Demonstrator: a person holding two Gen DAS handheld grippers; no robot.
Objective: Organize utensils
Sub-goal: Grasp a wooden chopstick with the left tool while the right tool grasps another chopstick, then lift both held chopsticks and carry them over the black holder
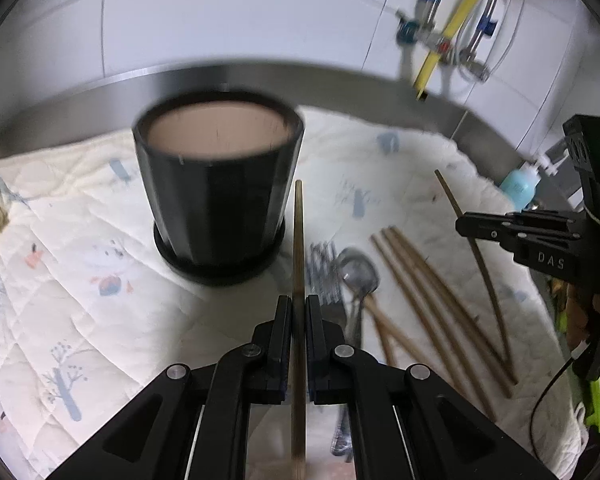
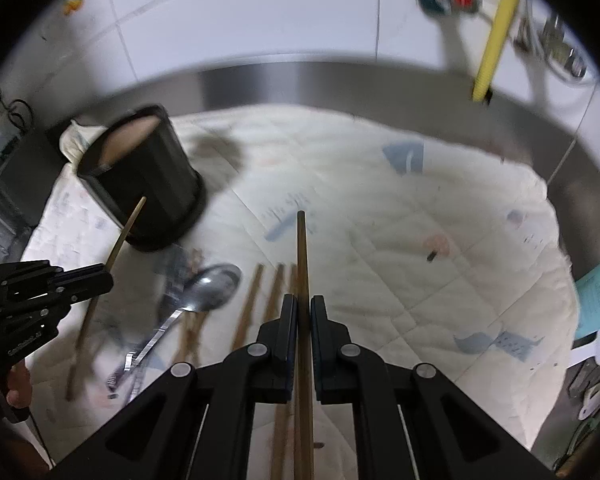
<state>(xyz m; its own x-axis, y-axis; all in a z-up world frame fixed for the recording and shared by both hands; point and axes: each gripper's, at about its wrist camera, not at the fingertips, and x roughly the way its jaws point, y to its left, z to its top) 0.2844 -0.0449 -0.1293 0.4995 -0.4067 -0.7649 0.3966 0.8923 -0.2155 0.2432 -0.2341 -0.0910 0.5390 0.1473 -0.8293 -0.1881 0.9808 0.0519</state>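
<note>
A black utensil pot [image 1: 216,184] with an empty tan inside stands on a quilted cloth [image 1: 60,280]. My left gripper [image 1: 299,304] is shut on a wooden chopstick [image 1: 299,240] that points up beside the pot's right wall. My right gripper [image 2: 303,304] is shut on another wooden chopstick [image 2: 302,256], held above the cloth; it shows in the left wrist view [image 1: 466,224] at the right. Several loose chopsticks [image 1: 428,300], a metal spoon [image 1: 358,274] and forks [image 1: 322,272] lie on the cloth between the grippers. The pot also shows in the right wrist view [image 2: 148,180].
The cloth lies on a steel counter [image 1: 340,80] against a white tiled wall. A yellow pipe [image 1: 448,28] with valves hangs at the back right. A light blue bottle [image 1: 520,188] stands at the right edge. A dark box [image 2: 24,172] sits left of the pot.
</note>
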